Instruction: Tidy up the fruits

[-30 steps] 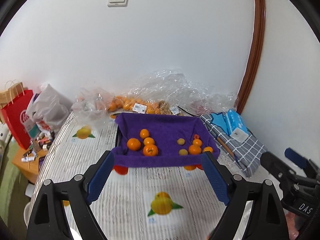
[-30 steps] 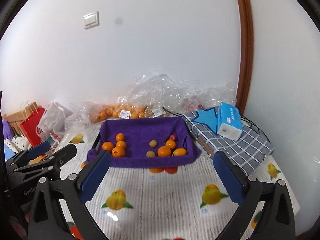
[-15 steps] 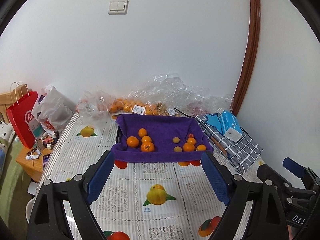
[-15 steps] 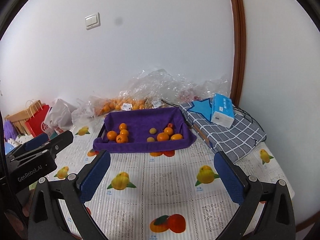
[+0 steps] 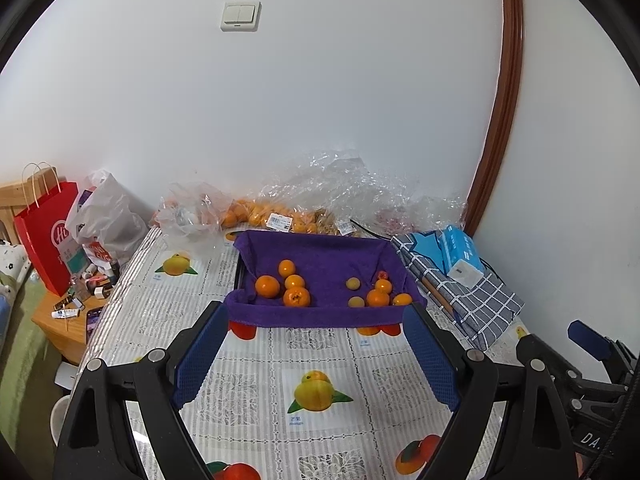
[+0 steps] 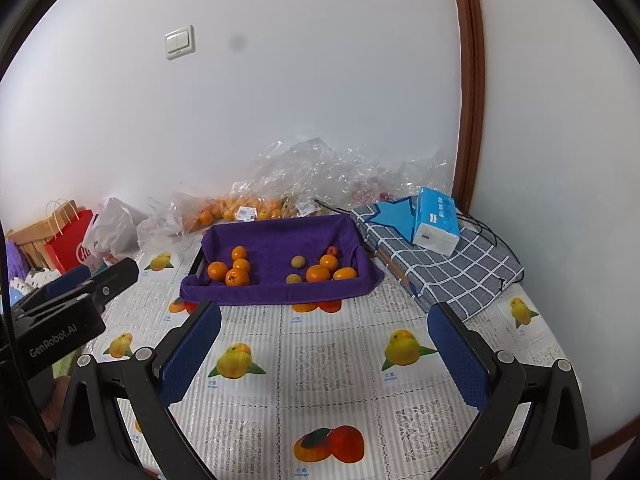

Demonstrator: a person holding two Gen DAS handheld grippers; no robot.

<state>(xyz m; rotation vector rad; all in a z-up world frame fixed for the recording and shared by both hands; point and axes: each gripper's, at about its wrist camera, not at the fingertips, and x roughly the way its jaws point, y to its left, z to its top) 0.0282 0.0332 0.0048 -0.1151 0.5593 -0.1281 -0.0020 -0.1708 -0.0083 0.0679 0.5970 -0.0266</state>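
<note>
A tray lined with a purple towel (image 5: 320, 248) (image 6: 276, 236) sits at the far middle of the table. Several oranges (image 5: 296, 296) (image 6: 236, 276) lie in its left part. Small yellowish fruits (image 5: 353, 283) (image 6: 297, 261), oranges and one small red fruit (image 5: 382, 275) lie in its right part. My left gripper (image 5: 316, 354) is open and empty, well short of the tray. My right gripper (image 6: 324, 354) is open and empty, also short of the tray. Each gripper shows at the edge of the other's view.
The table has a fruit-print cloth (image 6: 320, 360). Clear plastic bags with oranges (image 5: 260, 216) lie against the wall. A checked cloth with a blue tissue box (image 6: 436, 220) lies right of the tray. A red paper bag (image 5: 48, 232) and a side table stand left.
Both grippers have pulled back from the tray and risen; the tray looks smaller and farther, and more of the tablecloth shows. Both stay open and empty.
</note>
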